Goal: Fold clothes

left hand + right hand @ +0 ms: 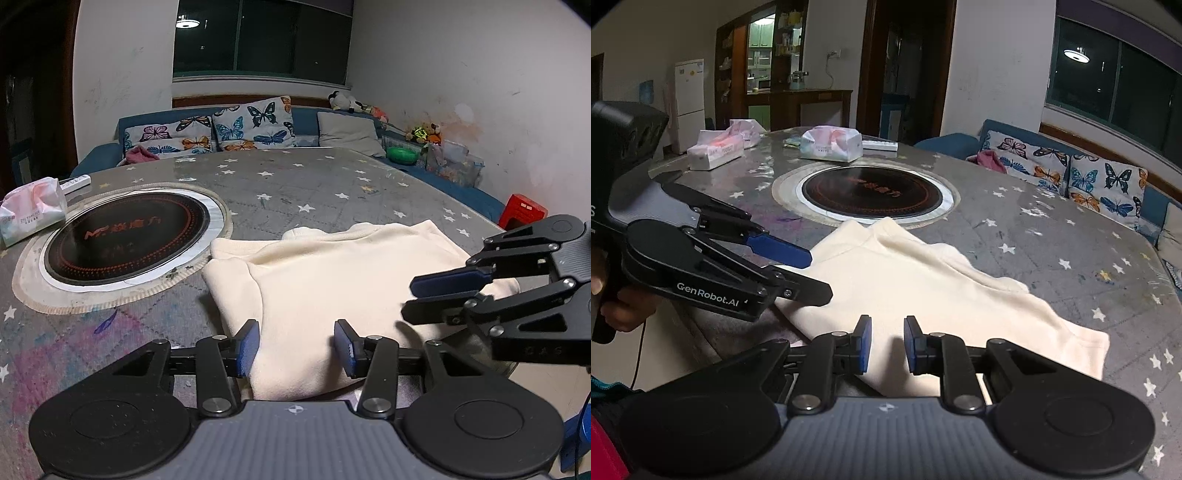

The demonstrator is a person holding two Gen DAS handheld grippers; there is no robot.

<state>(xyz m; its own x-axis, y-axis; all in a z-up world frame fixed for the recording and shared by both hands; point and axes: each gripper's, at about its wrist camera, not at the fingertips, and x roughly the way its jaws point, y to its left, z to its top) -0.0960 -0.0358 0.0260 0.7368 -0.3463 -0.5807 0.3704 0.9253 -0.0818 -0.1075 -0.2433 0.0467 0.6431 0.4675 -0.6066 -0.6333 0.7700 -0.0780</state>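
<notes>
Fabric of the cream-coloured, partly folded soft garment (332,280) looks thick and fleecy, so I judge it light, limp and not slippery; it should drape rather than hold a shape, and is best pinched at a folded edge or corner, through both layers. It lies flat on the grey star-patterned tabletop (295,184), near its front edge, just beside the round black induction hob (127,236) set into the surface. The left tool (297,349) hovers over the garment's near hem with its blue pads moderately apart, cloth below but nothing clamped. The right tool (887,345) sits over the near edge further right, pads narrow with a visible gap, not gripping. Paper tissue packs (831,144) rest well beyond the hob
</notes>
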